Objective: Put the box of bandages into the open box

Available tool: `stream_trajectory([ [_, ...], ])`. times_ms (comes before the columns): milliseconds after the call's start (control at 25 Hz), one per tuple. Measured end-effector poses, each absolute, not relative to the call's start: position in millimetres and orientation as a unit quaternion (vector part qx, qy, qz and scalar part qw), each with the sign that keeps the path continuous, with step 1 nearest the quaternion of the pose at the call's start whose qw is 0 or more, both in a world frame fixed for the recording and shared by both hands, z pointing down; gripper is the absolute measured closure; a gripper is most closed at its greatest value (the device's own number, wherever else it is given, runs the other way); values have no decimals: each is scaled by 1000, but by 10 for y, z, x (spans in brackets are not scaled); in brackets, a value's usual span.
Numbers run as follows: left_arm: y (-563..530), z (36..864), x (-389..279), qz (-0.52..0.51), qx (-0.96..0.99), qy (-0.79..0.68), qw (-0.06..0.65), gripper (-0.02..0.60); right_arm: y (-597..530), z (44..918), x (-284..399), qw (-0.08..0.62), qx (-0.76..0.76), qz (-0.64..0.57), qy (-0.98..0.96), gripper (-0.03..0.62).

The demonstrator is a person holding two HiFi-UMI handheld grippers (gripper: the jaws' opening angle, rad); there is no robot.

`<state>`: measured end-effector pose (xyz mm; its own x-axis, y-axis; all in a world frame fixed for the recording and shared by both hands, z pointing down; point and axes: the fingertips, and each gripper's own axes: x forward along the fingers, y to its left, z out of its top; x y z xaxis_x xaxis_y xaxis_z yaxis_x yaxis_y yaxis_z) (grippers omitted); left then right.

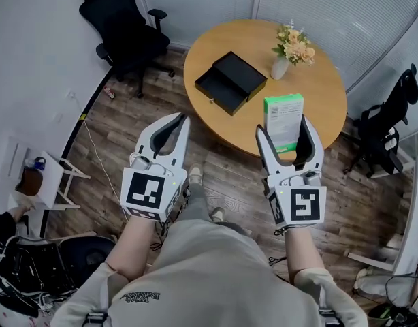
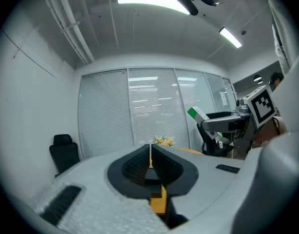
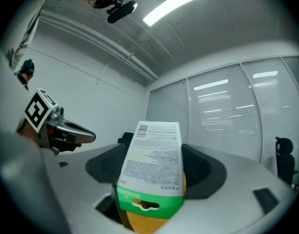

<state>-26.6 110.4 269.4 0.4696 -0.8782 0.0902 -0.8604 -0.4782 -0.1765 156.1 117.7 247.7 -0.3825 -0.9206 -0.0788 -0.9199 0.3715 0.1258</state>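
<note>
Round table (image 1: 318,80) ahead | bandage box (image 1: 284,111) clamped in right tool (image 1: 284,125)

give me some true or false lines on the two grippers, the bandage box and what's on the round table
1. The right gripper holds the box of bandages. True.
2. The left gripper is open wide. False: its fingers are together with nothing between them.
3. The open box on the round table has the bandages in it. False: it looks empty, and the bandages are in the right gripper.
4. A vase of flowers stands on the table near the open box. True.
5. The black office chair sits on top of the table. False: it stands on the floor to the table's left.
</note>
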Motion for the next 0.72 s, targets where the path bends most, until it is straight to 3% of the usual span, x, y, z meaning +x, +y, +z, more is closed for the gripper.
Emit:
stream_trajectory([
  [720,550,2822,-380,-85,-864,495,44,551,591,2608,1258,23,542,-73,-837,256],
])
